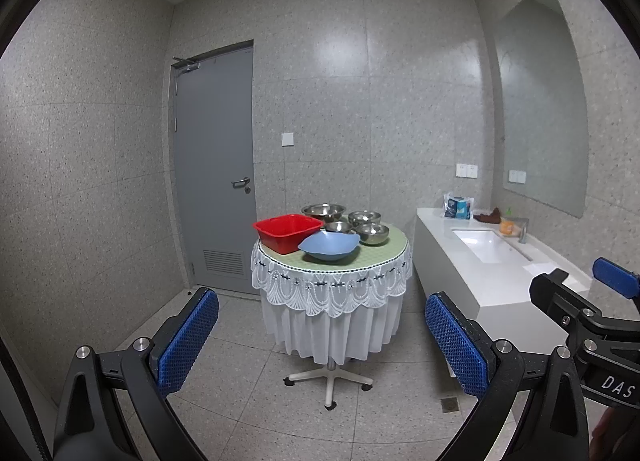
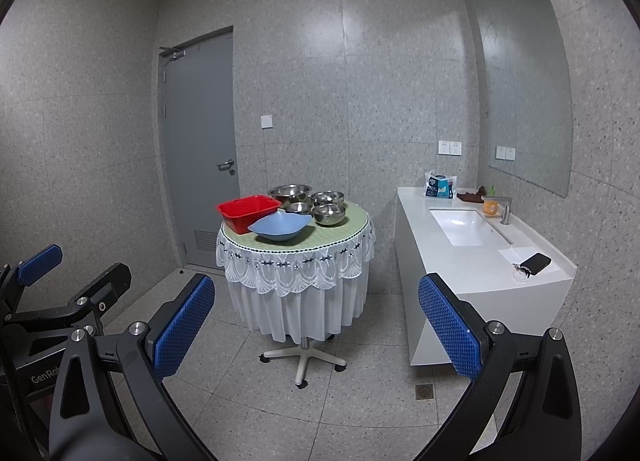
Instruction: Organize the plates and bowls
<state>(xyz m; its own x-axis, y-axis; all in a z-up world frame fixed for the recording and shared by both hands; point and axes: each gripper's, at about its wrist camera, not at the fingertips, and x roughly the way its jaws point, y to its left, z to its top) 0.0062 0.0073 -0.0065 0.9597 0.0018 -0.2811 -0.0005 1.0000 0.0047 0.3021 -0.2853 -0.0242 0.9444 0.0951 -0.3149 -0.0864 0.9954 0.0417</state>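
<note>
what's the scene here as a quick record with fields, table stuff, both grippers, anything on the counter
setting: tiled room with grey door and white sink counter
table: round table with lace cloth
red basin: left side of table
blue bowl: front, beside the basin
steel bowls: four, behind the blue bowl; largest at the back
counter items: tissue pack, orange bottle, black phone
left gripper: fingers open, holding nothing, away from table
right gripper: fingers open, holding nothing, away from table
</note>
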